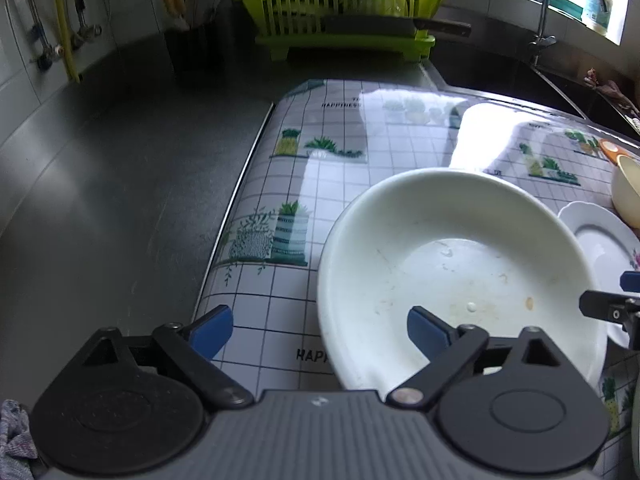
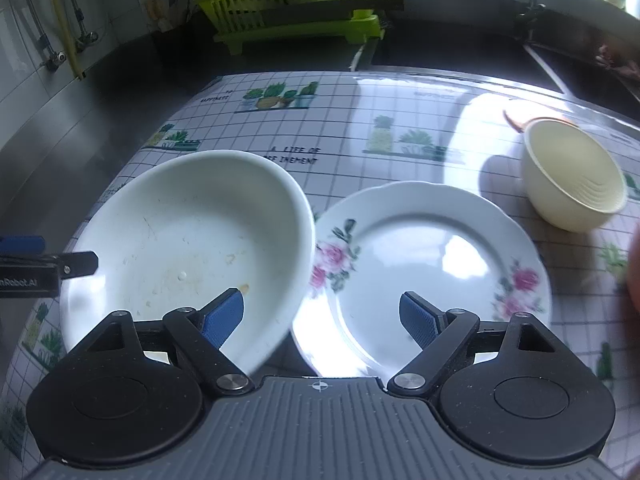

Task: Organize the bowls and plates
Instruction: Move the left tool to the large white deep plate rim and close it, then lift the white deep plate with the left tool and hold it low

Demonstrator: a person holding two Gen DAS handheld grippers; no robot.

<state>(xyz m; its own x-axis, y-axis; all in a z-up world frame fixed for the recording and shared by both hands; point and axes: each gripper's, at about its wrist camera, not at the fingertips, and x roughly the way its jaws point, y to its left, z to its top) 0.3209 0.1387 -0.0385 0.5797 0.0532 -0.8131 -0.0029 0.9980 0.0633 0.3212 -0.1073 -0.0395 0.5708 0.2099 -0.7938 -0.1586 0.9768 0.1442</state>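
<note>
A large white bowl [image 1: 460,264] with food stains sits on the patterned table mat; it also shows in the right wrist view [image 2: 188,236]. A flowered white plate [image 2: 432,268] lies to its right, seen at the edge of the left wrist view [image 1: 600,244]. A cream bowl [image 2: 572,176] stands farther right, also in the left wrist view [image 1: 626,192]. My left gripper [image 1: 320,330] is open, straddling the white bowl's left rim. My right gripper [image 2: 322,318] is open, its jaws spanning the bowl's right rim and the plate's near left edge.
A green dish rack [image 1: 340,16] with dishes and a knife stands at the back of the dark counter [image 1: 120,184]. A sink and tap [image 1: 560,8] are at the back right. An orange object [image 1: 610,148] lies behind the cream bowl. A cloth [image 1: 14,436] is at lower left.
</note>
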